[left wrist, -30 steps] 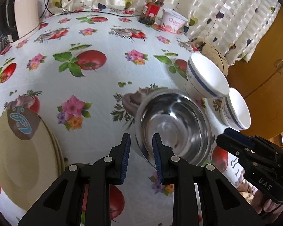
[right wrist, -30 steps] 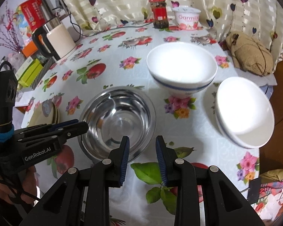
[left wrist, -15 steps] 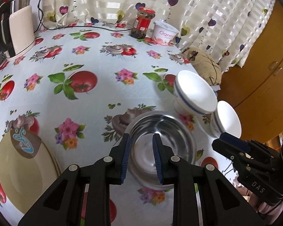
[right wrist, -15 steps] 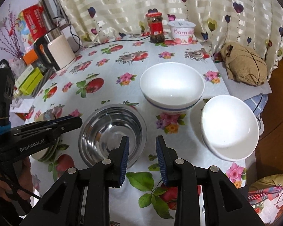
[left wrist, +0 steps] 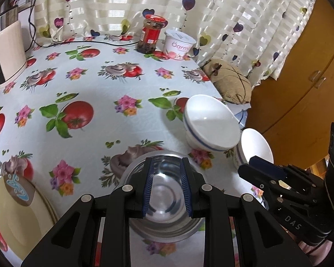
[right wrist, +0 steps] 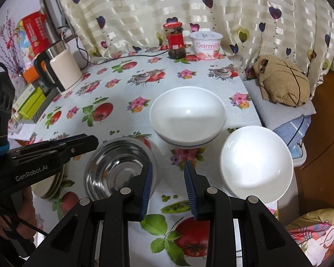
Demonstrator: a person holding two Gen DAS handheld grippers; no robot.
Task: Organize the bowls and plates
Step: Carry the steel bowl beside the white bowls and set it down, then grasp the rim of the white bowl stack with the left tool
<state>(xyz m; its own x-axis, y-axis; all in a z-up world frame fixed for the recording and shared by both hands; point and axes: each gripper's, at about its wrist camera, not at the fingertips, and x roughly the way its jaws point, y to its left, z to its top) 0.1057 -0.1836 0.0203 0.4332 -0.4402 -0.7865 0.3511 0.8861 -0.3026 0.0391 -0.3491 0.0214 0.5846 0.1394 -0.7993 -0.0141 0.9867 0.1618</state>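
Note:
A steel bowl (left wrist: 164, 197) stands on the flowered tablecloth, seen between the fingers of my left gripper (left wrist: 167, 162), which hovers above it, open and holding nothing. Beyond it to the right is a white bowl with a blue stripe (left wrist: 211, 126), and a second white bowl (left wrist: 253, 149) sits at the table's right edge. Stacked cream plates (left wrist: 17, 218) lie at the near left. In the right wrist view my right gripper (right wrist: 168, 166) hangs open and empty over the cloth, between the steel bowl (right wrist: 115, 171) and the second white bowl (right wrist: 256, 164), with the striped bowl (right wrist: 187, 115) ahead.
A red-lidded jar (right wrist: 175, 40) and a yoghurt tub (right wrist: 207, 45) stand at the back by the curtain. A kettle (right wrist: 62, 71) is at the back left. A brown cloth bundle (right wrist: 282, 82) lies off the table's right edge, near a wooden cabinet (left wrist: 300, 84).
Both grippers have risen and drawn back from the table, so the bowls look smaller and farther. Nothing on the table moved, and the jaws kept the same gap.

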